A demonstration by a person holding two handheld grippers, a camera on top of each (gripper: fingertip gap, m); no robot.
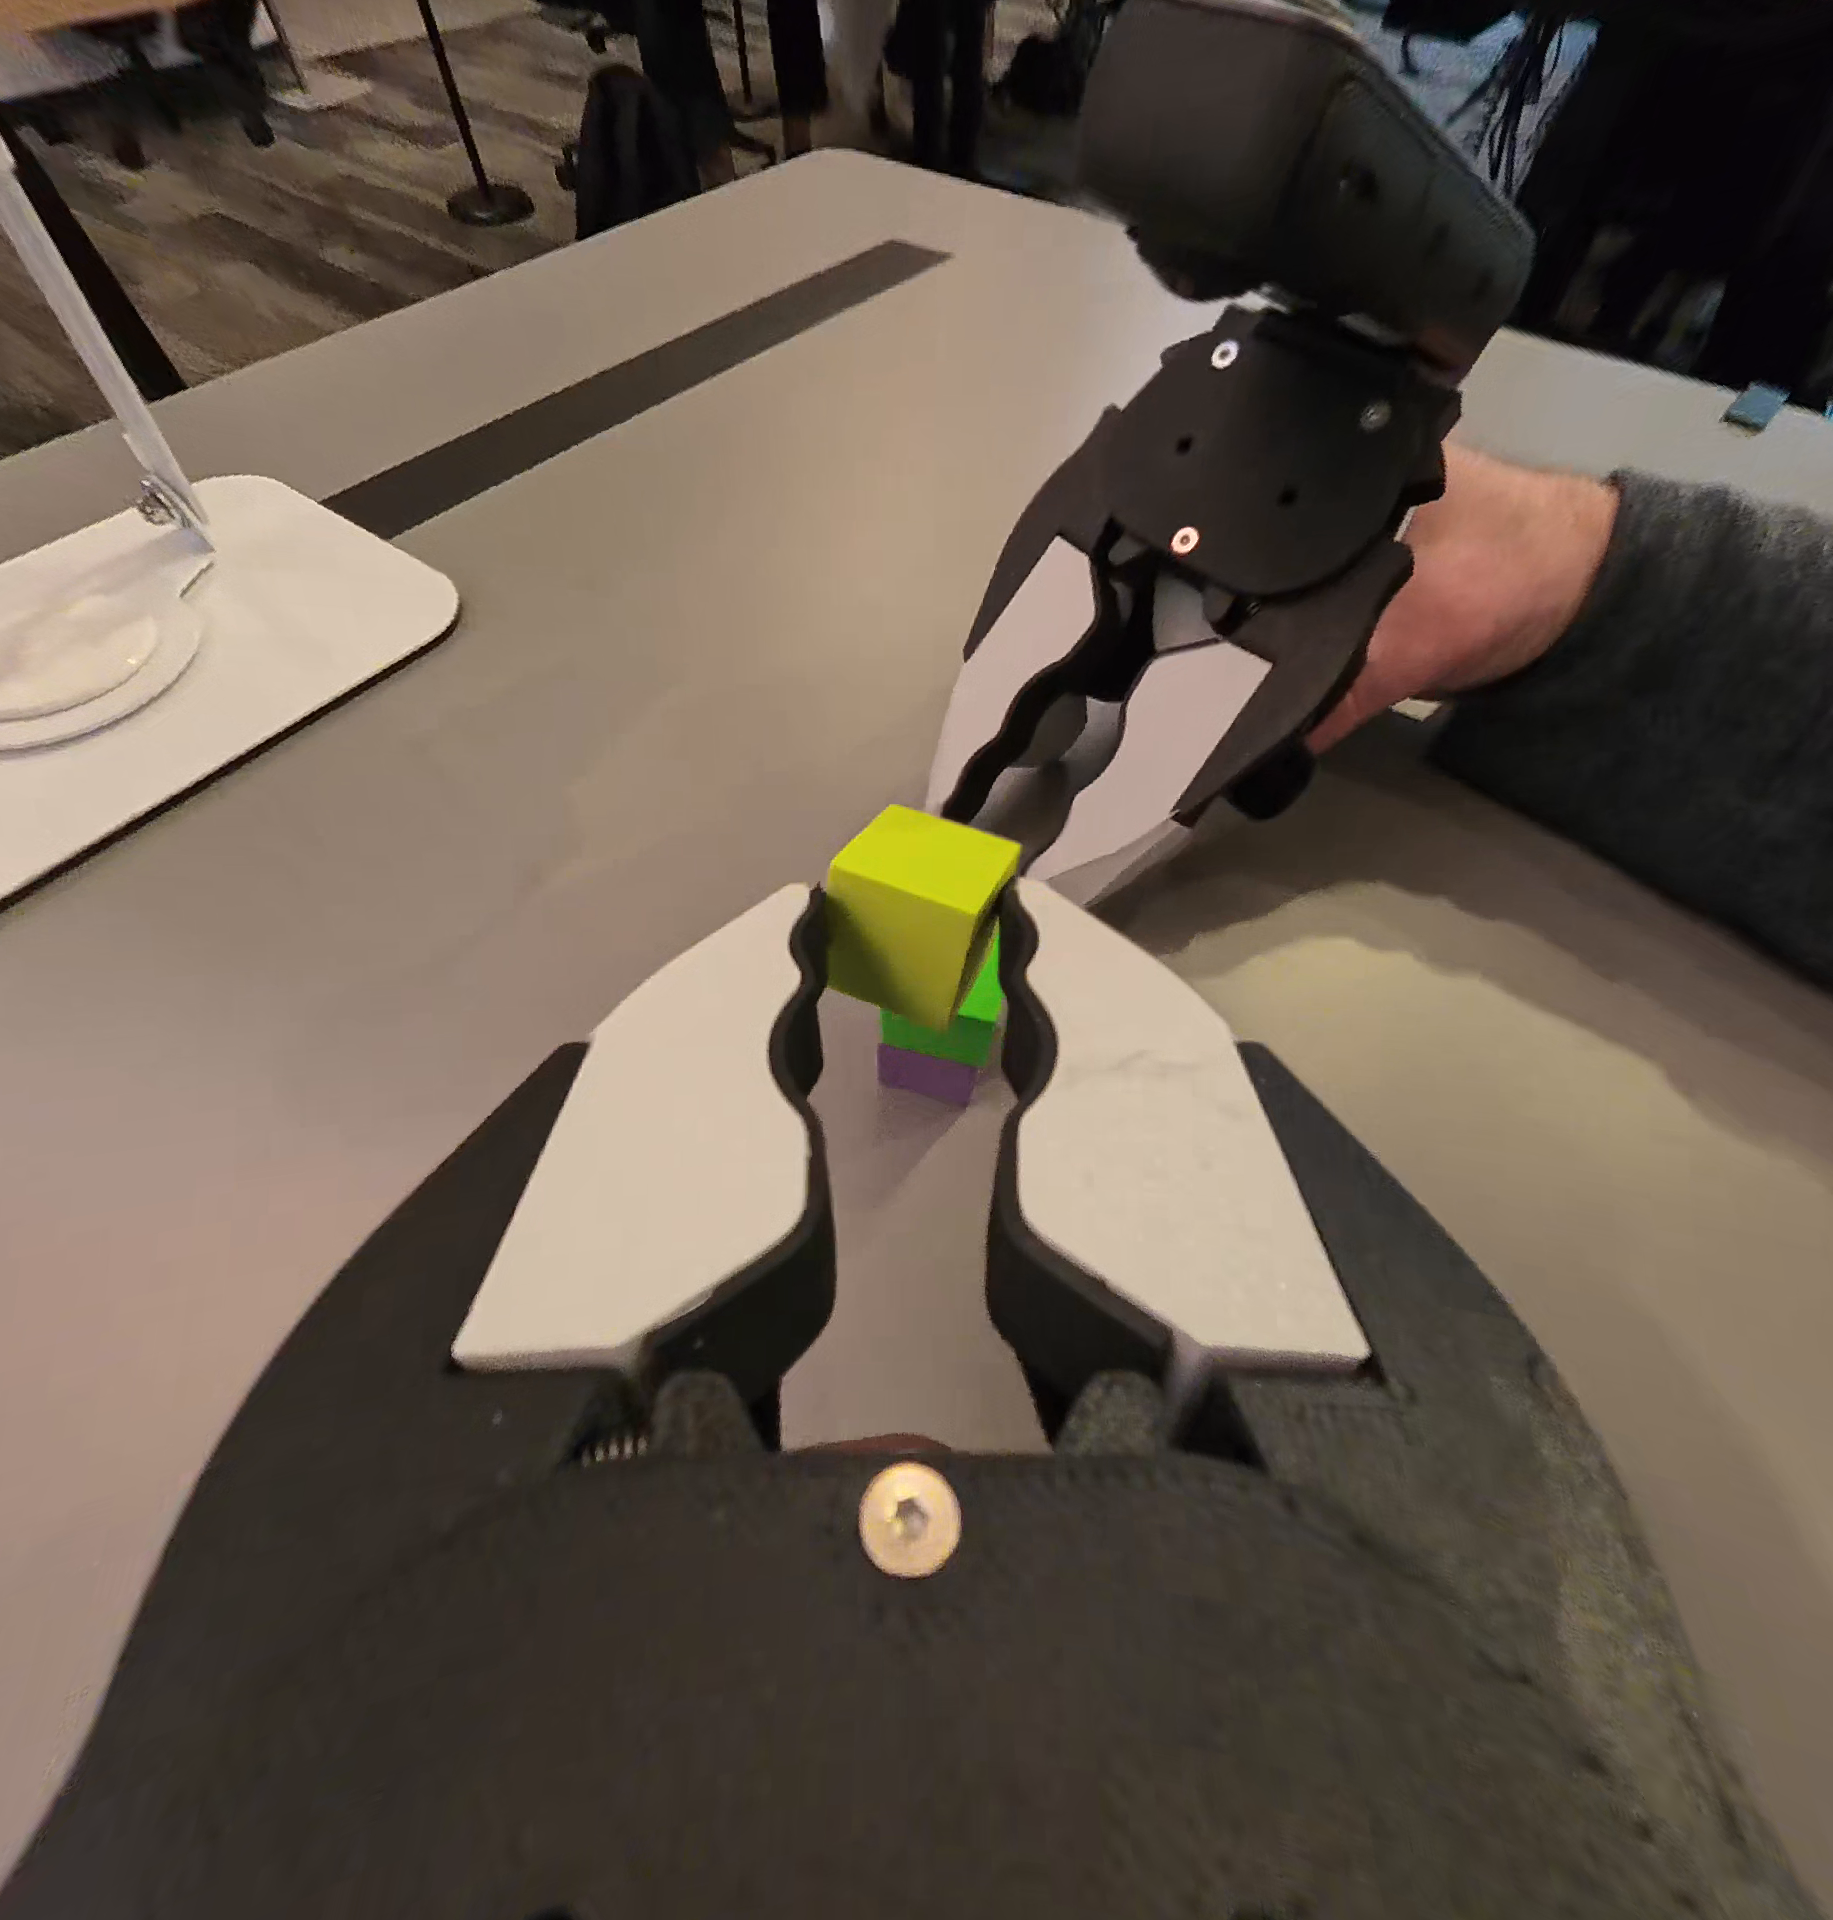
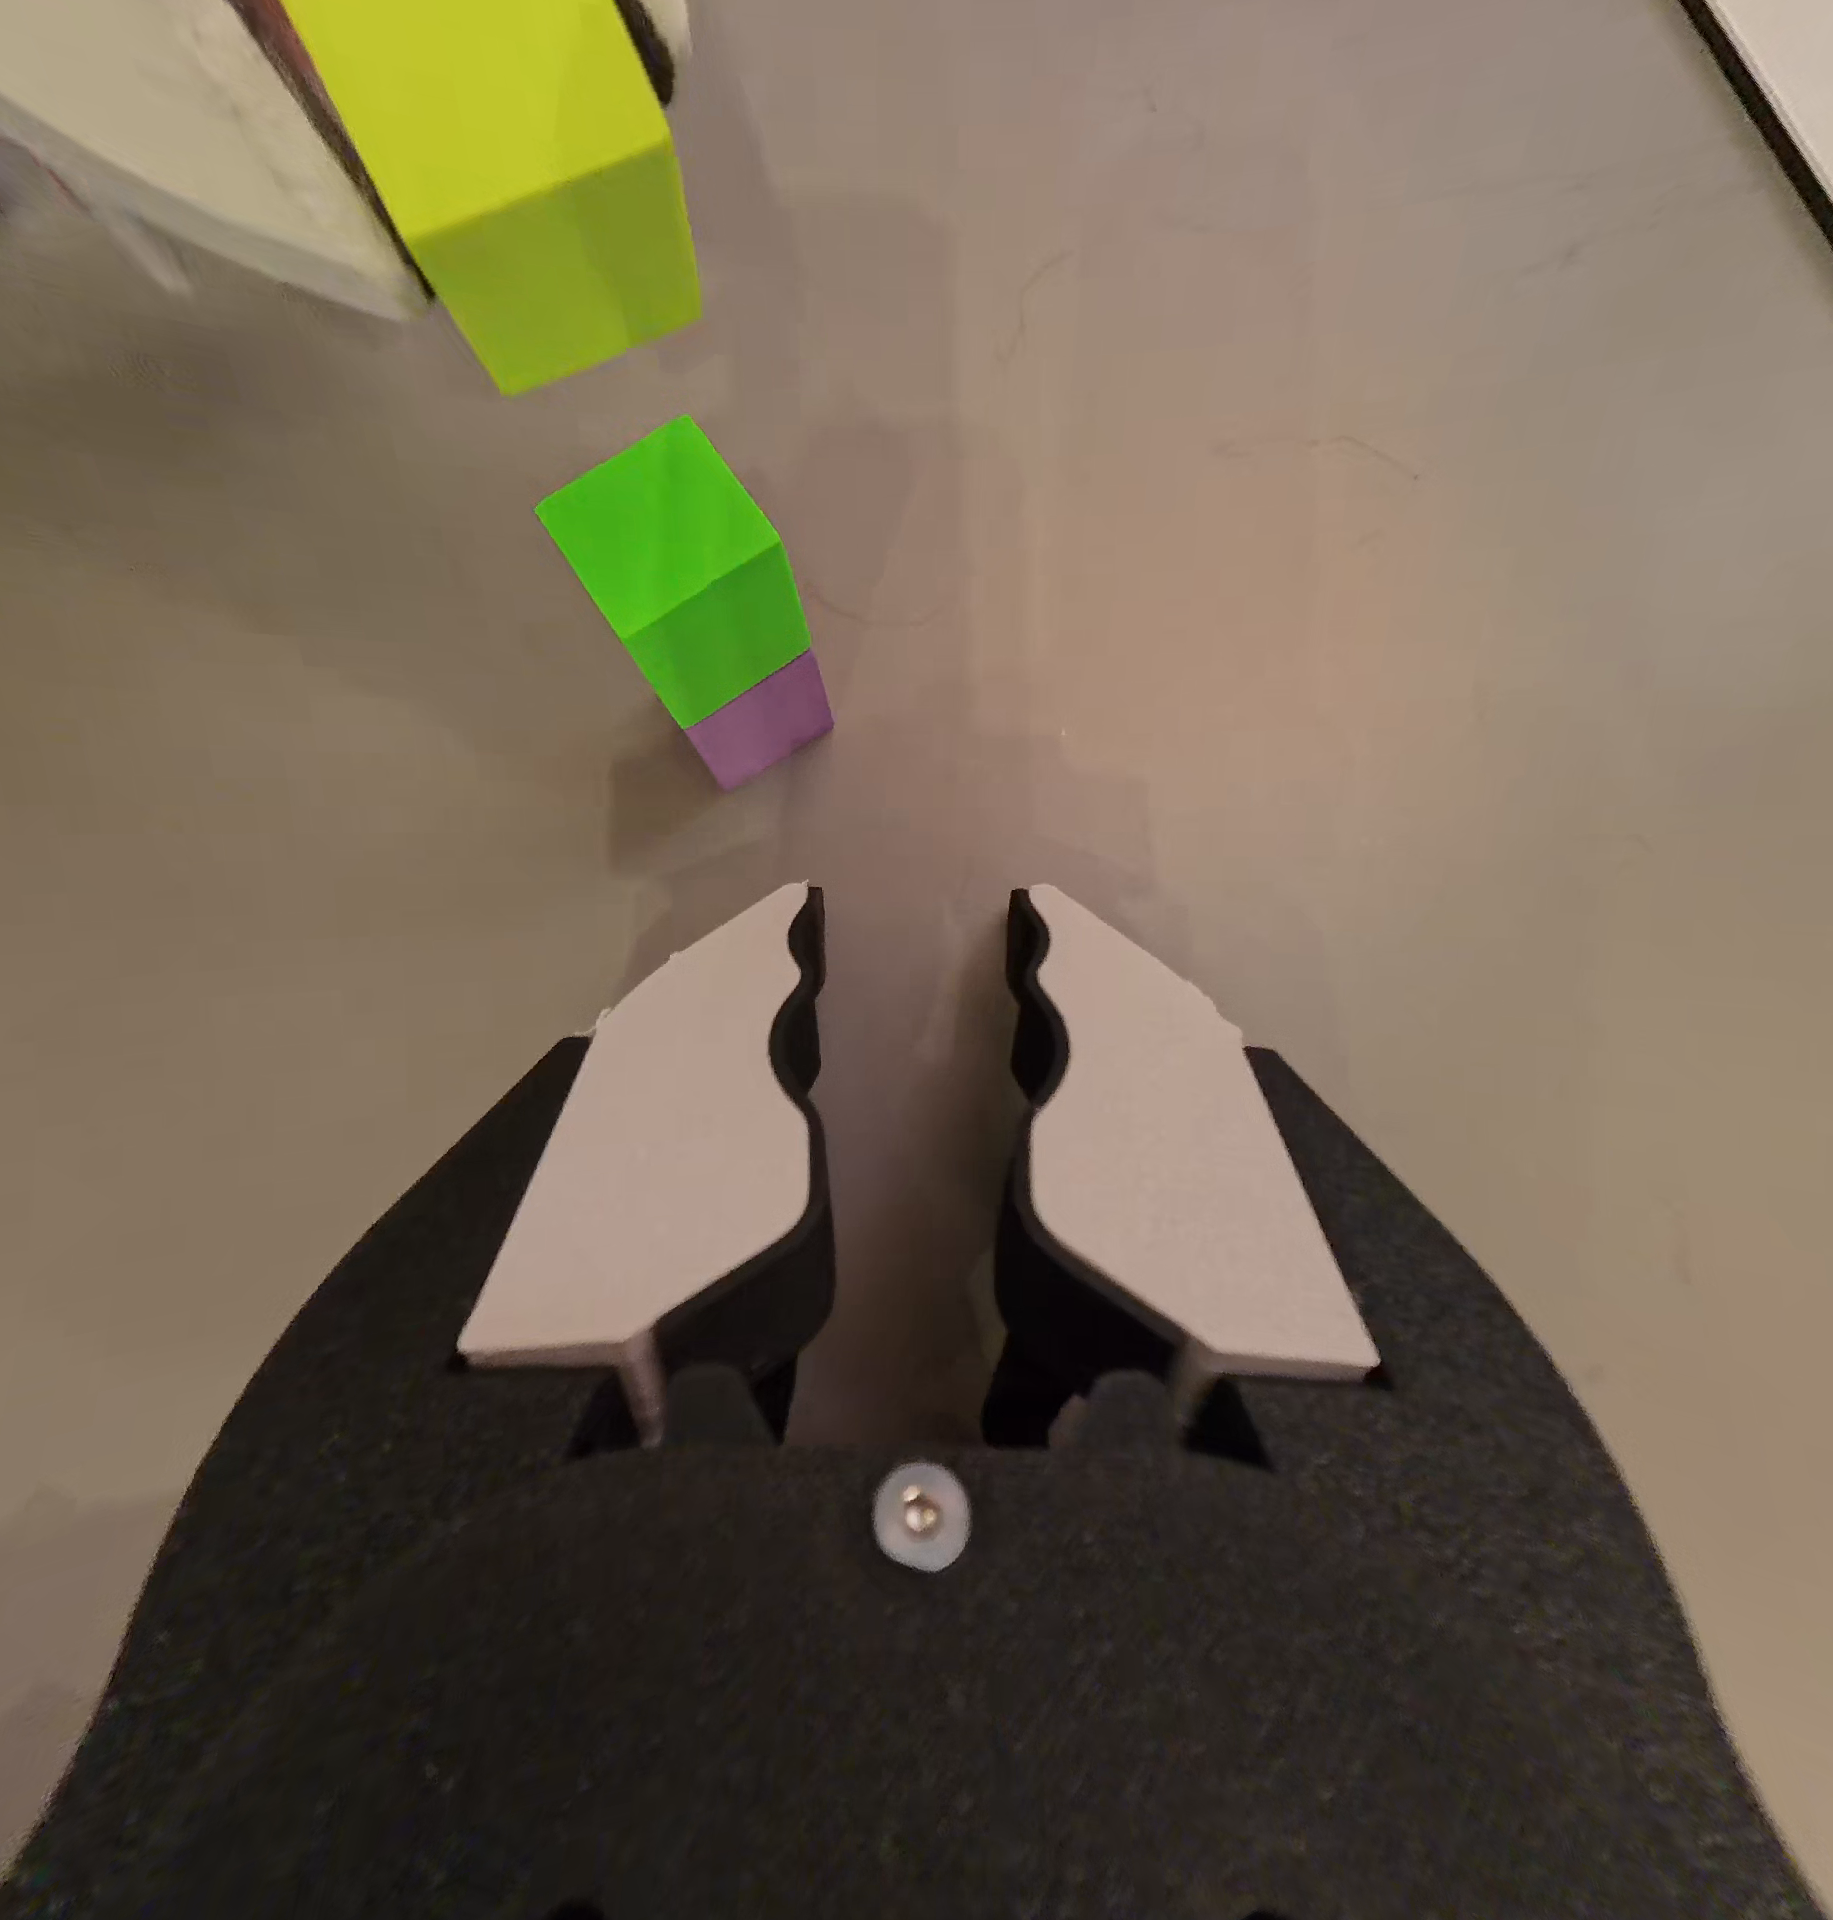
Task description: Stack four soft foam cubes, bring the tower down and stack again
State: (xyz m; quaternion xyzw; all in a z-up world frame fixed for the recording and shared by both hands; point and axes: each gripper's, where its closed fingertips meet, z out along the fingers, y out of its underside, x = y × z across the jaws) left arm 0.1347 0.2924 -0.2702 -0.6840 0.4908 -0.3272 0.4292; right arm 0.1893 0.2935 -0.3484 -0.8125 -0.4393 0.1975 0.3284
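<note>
Left wrist view: my left fingers (image 1: 917,940) pinch yellow-green cube (image 1: 917,909) by opposite side faces, tilted, above green cube (image 2: 673,566) on purple cube (image 2: 766,722). Foam looks light, squashy; gentle grip advised. My right fingers (image 2: 917,920) narrow, empty.

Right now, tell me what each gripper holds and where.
Left gripper pinches the yellow-green foam cube by two opposite side faces; right gripper holds nothing.

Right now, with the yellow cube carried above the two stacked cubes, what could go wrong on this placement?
1. The yellow cube sits tilted in the left jaws, so it may land on an edge and slide off the green cube.
2. The stack is narrow, green cube on purple cube; a push while lowering could topple both.
3. The right jaws are open with nothing between them and stand close to the stack, so a stray move could knock it.
</note>
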